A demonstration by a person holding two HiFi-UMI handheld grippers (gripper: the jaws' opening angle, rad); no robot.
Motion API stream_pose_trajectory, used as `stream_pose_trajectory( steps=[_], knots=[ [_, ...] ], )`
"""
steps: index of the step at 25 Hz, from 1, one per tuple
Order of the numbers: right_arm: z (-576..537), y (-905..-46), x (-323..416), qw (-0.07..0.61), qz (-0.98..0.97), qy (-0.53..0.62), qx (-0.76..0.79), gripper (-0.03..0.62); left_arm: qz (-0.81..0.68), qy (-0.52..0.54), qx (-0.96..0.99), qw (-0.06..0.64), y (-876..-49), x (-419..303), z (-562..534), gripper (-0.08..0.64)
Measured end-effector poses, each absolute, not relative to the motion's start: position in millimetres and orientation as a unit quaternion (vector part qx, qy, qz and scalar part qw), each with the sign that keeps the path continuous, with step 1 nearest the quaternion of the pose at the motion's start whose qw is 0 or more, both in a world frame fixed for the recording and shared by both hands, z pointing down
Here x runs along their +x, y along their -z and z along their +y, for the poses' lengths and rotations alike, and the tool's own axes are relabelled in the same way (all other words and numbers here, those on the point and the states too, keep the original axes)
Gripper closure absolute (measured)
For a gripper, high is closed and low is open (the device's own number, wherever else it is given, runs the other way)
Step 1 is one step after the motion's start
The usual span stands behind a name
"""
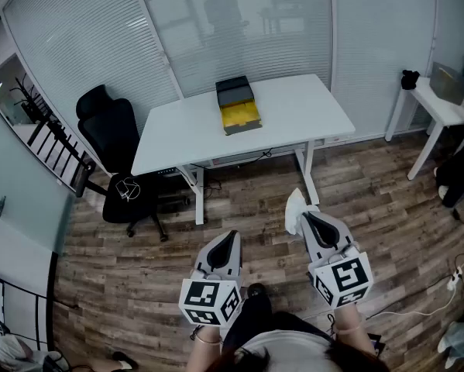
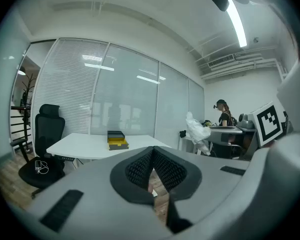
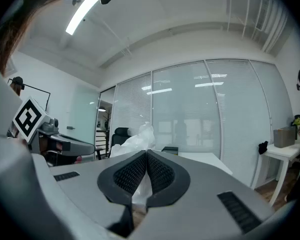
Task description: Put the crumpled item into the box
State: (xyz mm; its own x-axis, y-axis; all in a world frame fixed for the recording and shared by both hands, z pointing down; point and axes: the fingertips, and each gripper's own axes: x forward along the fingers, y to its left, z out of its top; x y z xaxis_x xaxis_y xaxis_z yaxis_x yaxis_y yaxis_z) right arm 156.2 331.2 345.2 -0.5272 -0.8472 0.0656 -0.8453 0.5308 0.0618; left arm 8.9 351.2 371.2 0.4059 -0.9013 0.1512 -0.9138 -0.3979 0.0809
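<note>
pinching a white crumpled item [image 3: 137, 145] between its closed jaws, the right gripper [image 3: 145, 153] has the task's thing in hand; in the head view the crumpled item [image 1: 295, 210] sticks out past the right gripper [image 1: 305, 217] toward 11 o'clock. the left gripper [image 2: 153, 150] has its jaws shut tip to tip with nothing between them, only floor showing through the gap lower down, and it hangs beside the right one [image 1: 230, 237], at about 9 o'clock from it.

the box [image 1: 238, 105] sits on the white table [image 1: 309, 103], well apart from both grippers across bare floor. from the right jaws it lies at roughly 11 o'clock, from the left jaws at nearly 12. its long axis runs about 12 to 6, black half far, yellow half near. neither gripper looks clearly nearer, so the carry falls to the right. a black chair [image 1: 115, 142] stands at the table's 9 o'clock end.
</note>
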Motion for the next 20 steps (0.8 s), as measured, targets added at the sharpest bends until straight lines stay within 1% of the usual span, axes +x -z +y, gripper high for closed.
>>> stream_pose_trajectory(
  steps=[11, 20],
  knots=[
    [305, -346, 152, 0.027, -0.874, 0.004, 0.485, 0.562, -0.535, -0.044, 0.84, 0.08, -377, 11, 324, 0.543],
    [262, -350, 144, 0.036, -0.87, -0.006, 0.492, 0.561, -0.518, -0.042, 0.85, 0.088, -381, 12, 278, 0.543]
  ],
)
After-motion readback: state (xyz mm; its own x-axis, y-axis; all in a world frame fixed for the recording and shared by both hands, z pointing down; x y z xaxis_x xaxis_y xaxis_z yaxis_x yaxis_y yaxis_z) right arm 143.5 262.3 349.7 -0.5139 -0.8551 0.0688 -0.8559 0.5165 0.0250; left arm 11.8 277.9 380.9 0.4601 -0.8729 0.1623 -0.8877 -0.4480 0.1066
